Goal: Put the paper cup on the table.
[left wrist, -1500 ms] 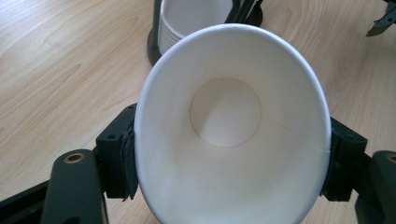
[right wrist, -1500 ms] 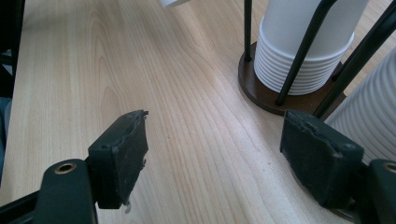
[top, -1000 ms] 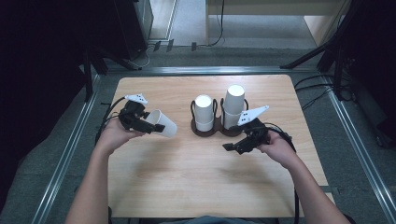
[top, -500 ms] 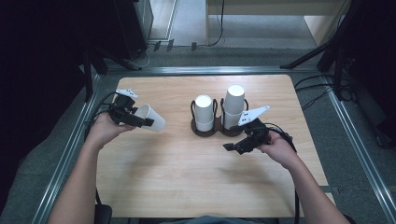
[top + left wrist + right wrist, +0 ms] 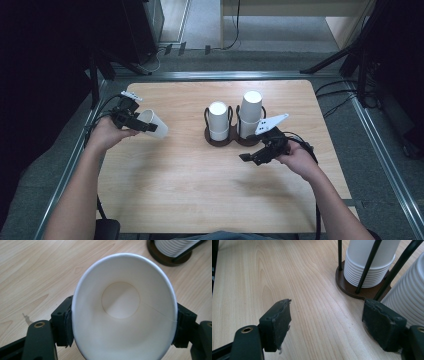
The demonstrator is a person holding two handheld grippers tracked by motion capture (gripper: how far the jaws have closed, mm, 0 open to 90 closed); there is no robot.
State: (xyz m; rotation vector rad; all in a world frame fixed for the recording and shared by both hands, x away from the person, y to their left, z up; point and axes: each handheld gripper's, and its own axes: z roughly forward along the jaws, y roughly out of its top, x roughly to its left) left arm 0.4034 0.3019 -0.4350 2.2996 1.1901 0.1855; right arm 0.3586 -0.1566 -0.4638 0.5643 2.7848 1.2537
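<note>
A person sits at a pale wooden table (image 5: 210, 190) with rounded corners, holding a black two-jaw gripper in each hand.

The left gripper (image 5: 142, 123) is raised over the table's left edge. Its jaws clamp a single white paper cup (image 5: 154, 123) by its sides, near the rim. The cup lies tipped on its side, with its base pointing toward the middle of the table. In the left gripper view the cup's open mouth (image 5: 123, 307) faces the camera, squeezed into an oval, and the black pads (image 5: 66, 326) press against it on both sides. The round bottom of the cup is visible inside.

Near the table's centre stands a dark brown wooden holder (image 5: 227, 140) with two round bays and thin black wire uprights. Each bay carries a stack of white paper cups set upside down. The left stack (image 5: 218, 120) is shorter than the right stack (image 5: 250, 114).

The right gripper (image 5: 251, 157) rests low over the table, just in front of the holder's right bay. Its jaws stand wide apart with nothing between them. In the right gripper view, bare wood shows between the pads (image 5: 278, 322), with the holder's base (image 5: 359, 291) just beyond.
</note>
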